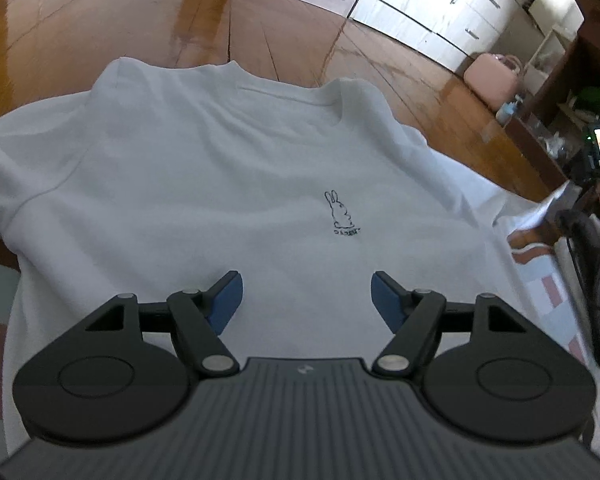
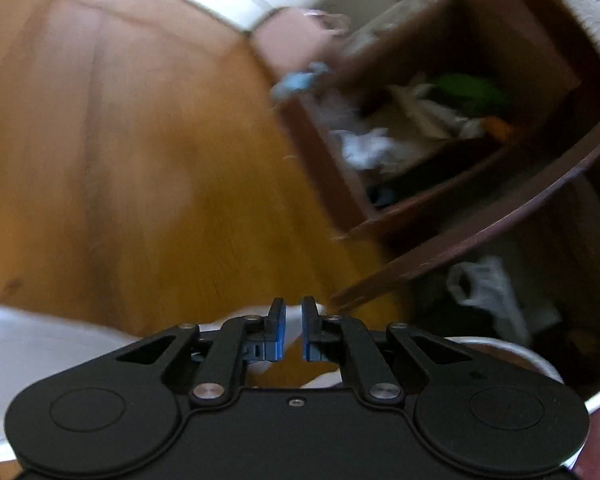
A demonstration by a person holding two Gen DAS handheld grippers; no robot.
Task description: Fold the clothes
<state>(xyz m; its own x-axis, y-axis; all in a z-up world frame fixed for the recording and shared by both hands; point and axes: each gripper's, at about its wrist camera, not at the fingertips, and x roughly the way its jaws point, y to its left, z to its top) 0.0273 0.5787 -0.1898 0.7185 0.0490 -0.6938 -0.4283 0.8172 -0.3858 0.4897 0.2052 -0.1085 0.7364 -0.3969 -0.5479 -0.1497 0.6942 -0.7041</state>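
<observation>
White t-shirt [image 1: 228, 184] spread flat, front up, collar at 12 o'clock, small rabbit print [image 1: 342, 216] near centre. Left gripper [image 1: 306, 300] above hem at 6 o'clock, fingers wide apart, empty. Right gripper [image 2: 294, 334] at shirt's 3 o'clock edge, fingers nearly together, narrow gap; white cloth under them, grip unclear, view blurred. Wooden floor [image 1: 140, 20] beyond; dark shelf unit [image 2: 440, 128] at 2 o'clock.
</observation>
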